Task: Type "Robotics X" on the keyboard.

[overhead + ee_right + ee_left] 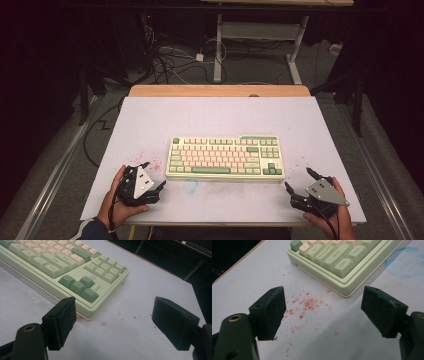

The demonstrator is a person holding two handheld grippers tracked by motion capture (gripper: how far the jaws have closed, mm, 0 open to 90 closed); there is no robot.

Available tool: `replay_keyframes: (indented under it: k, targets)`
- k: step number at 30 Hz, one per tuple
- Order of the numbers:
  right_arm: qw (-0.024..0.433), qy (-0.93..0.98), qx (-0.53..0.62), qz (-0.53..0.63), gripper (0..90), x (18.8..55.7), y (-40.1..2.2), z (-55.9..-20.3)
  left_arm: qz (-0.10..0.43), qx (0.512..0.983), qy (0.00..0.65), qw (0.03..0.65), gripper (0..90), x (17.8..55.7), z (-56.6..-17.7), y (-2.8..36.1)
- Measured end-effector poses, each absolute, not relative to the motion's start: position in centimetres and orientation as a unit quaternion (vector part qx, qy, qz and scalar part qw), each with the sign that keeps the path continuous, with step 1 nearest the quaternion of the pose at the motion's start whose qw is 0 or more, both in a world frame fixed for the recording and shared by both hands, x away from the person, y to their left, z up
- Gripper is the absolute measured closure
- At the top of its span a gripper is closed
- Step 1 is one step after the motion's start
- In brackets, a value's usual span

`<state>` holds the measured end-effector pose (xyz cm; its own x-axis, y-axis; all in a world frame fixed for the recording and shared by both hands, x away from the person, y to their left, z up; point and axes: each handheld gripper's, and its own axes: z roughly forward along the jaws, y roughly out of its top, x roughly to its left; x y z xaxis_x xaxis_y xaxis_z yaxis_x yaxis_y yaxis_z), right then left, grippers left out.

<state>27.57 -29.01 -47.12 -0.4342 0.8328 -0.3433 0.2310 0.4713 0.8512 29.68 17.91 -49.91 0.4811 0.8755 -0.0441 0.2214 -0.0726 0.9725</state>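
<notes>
A pale green keyboard (225, 157) with pink and green keys lies flat in the middle of the white mat (150, 120). My left gripper (155, 175) rests near the mat's front left, its jaws spread wide and pointing at the keyboard's near left corner (337, 262), a short gap away. My right gripper (298, 179) sits at the front right, also open, facing the keyboard's near right corner (95, 302) by the arrow keys. In the left gripper view the left gripper (323, 305) has only bare mat between its jaws. The right gripper (113, 312) is likewise empty.
Red specks (307, 303) dot the mat by the keyboard's left corner, with a few more (103, 323) by the right corner. A faint blue smudge (191, 186) marks the mat in front of the keyboard. The wooden table edge (220, 90) runs behind the mat; cables (170, 60) lie on the floor beyond.
</notes>
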Motion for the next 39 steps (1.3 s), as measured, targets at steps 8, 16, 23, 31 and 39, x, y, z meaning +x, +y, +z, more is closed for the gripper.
replay_keyframes:
  k: [8,16,23,31,39]
  targets:
    - [0.405,0.758,0.351,0.372,20.5,27.4,-29.1,-47.0,0.3,0.668,0.408,0.545,18.7,29.5,-49.8,18.0]
    - [0.39,0.759,0.365,0.372,27.7,27.7,-29.4,-46.8,0.284,0.664,0.419,0.55,18.7,29.5,-49.4,18.3]
    - [0.367,0.76,0.355,0.402,29.8,28.3,-29.4,-46.2,0.279,0.66,0.427,0.552,18.7,30.6,-48.9,18.3]
    - [0.344,0.769,0.342,0.416,37.9,30.5,-28.2,-44.7,0.265,0.65,0.423,0.573,18.7,33.3,-46.9,16.7]
    - [0.298,0.806,0.319,0.401,77.9,33.5,-25.1,-43.8,0.263,0.646,0.423,0.578,20.4,34.9,-46.0,15.1]
